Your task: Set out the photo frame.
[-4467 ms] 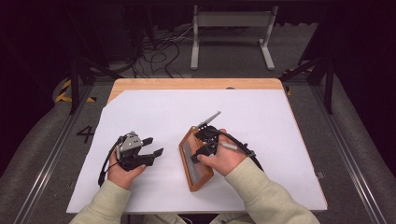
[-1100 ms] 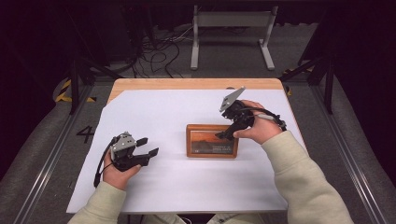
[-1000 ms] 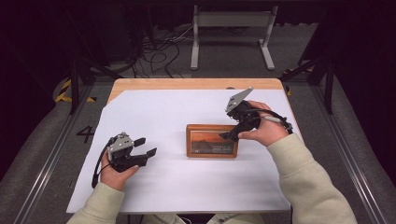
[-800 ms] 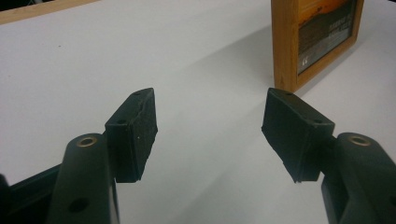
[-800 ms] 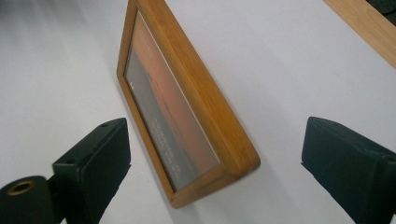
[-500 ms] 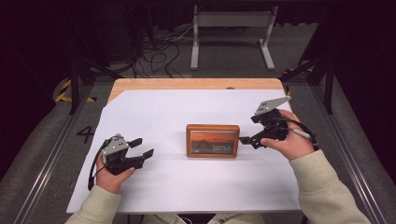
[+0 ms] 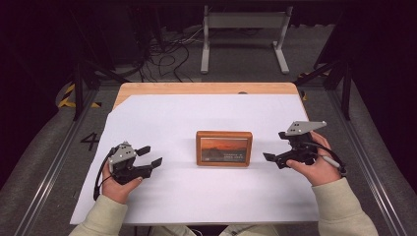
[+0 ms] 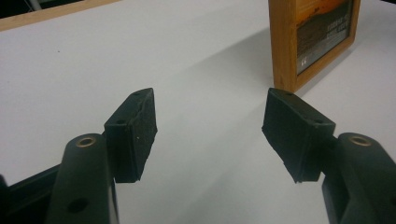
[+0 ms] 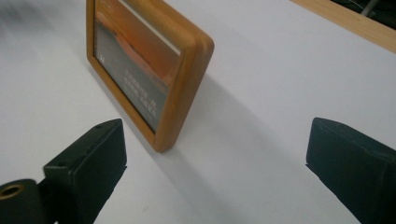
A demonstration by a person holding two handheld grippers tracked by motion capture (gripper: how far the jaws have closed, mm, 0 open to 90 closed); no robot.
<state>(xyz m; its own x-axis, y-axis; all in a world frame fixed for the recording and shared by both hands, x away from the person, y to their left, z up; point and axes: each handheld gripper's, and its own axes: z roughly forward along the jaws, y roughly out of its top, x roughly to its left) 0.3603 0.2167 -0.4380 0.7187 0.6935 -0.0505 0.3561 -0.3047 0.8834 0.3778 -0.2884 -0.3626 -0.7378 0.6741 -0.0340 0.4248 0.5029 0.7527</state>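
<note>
The left gripper (image 7: 150, 155) is held by the person's left hand (image 7: 119, 179) low over the white sheet (image 7: 162, 123), on the left part of the table. Its two black jaws stand wide apart and nothing is between them. In the left gripper view the rubber pads (image 8: 135, 128) face each other across bare white surface, and the left gripper (image 8: 210, 135) points toward the edge of the frame at the upper right.

The right gripper (image 7: 275, 158) is held by the right hand (image 7: 314, 164) on the right part of the table, with its grey three-cornered plate on top and a cable passing over the hand. Its jaws are also spread wide and they hold nothing. In the right gripper view the right gripper (image 9: 215, 154) looks at the frame from near, a little to one side, and the jaws are apart from it.

The wooden picture frame (image 7: 224, 148) is in the middle of the sheet, between both grippers and touching neither one. It stands upright, with its front to the person. It shows an orange sunset picture with a darker lower part and small pale lettering, too small to read. In the right gripper view the wooden picture frame (image 9: 154, 74) throws a soft shadow on the sheet behind it.

The sheet covers most of a wooden table (image 7: 206, 88), whose far edge stays bare. Behind the table, on the grey floor, lie dark cables (image 7: 169, 54) and a pale metal stand (image 7: 243, 29).
</note>
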